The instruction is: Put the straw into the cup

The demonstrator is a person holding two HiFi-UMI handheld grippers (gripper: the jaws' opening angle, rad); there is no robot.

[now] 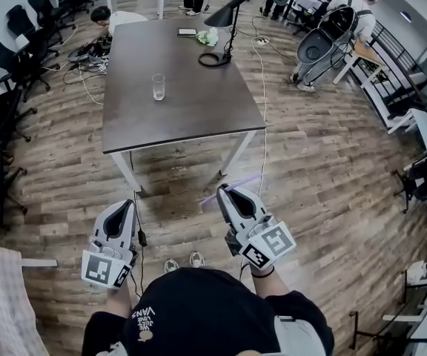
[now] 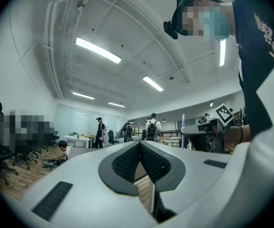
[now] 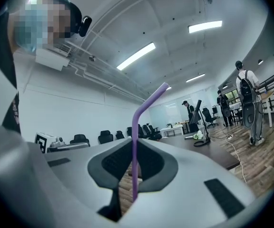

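Far left in the head view: black office chairs (image 1: 10, 50) lined along the wall, and a pale cloth (image 1: 2, 295) at the lower corner.

Next, the left gripper (image 1: 128, 205), held over the wood floor (image 1: 325, 169) short of the table and aimed toward it. Tips pressed together in the left gripper view, with nothing between the dark pads (image 2: 125, 163). Grips no object.

Up and slightly right, the dark table (image 1: 199, 102) on white legs. On it, the clear cup (image 1: 159, 86), upright toward the left side and well apart from both grippers. At the table's far end, a flat dark item (image 1: 187, 32), a pale green-white bundle (image 1: 208, 38) and a black desk lamp (image 1: 224, 21).

Beside the left gripper and likewise short of the table, the right gripper (image 1: 223, 193). Jaws nearly closed, pinching a purple straw (image 3: 134, 141) between the pads. Stands crosswise to the jaws in the right gripper view, with the long part upright, the bent top leaning right and the lower end poking out below the pads. Shows only as a faint purple streak at the jaw tips in the head view.

Further right, a white cable (image 1: 262, 87) trailing from the tabletop down to the floor. In the upper right, people (image 1: 347, 17) standing among dark chairs. White desks (image 1: 421, 124) along the right edge.
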